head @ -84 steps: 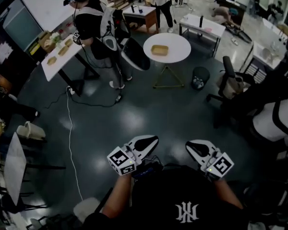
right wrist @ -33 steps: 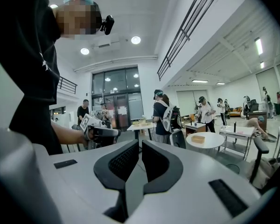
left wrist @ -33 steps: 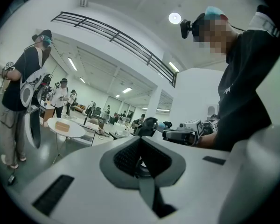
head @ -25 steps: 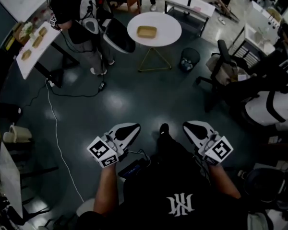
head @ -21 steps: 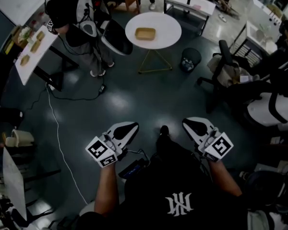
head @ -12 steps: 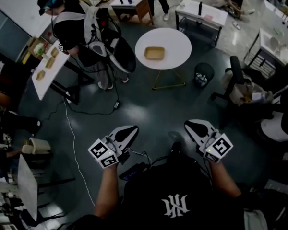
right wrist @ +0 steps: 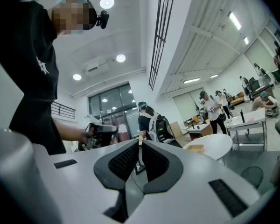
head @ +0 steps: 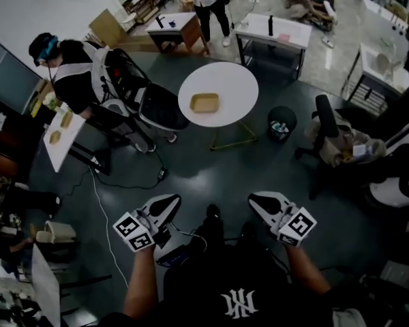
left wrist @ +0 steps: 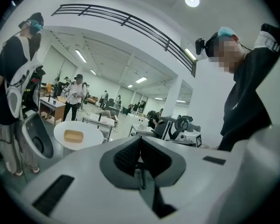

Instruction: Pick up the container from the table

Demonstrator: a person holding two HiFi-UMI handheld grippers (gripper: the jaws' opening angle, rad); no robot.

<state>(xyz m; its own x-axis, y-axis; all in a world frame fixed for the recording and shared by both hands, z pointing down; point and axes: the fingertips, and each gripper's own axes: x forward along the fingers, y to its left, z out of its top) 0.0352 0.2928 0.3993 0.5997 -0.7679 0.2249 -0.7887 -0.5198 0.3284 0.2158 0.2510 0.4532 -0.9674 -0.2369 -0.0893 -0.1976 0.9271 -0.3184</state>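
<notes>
Our left gripper [head: 165, 207] stayed clenched and empty. Ahead, the container [head: 204, 103] sat on the round surface [head: 240, 80], nearer than a second before, though well out of reach. Our right gripper [head: 260, 203] was likewise clenched, empty.

A broad stretch of bare dark floor [head: 211, 169] is left open at the frame's middle, between the left gripper [head: 167, 203], the right gripper [head: 258, 199] and the round white table [head: 238, 84] above. The table's left side is crowded by a dark white-edged object [head: 160, 111] and a person [head: 71, 84]. On its right a bin [head: 281, 122] and an office chair [head: 326, 122] are set.
</notes>
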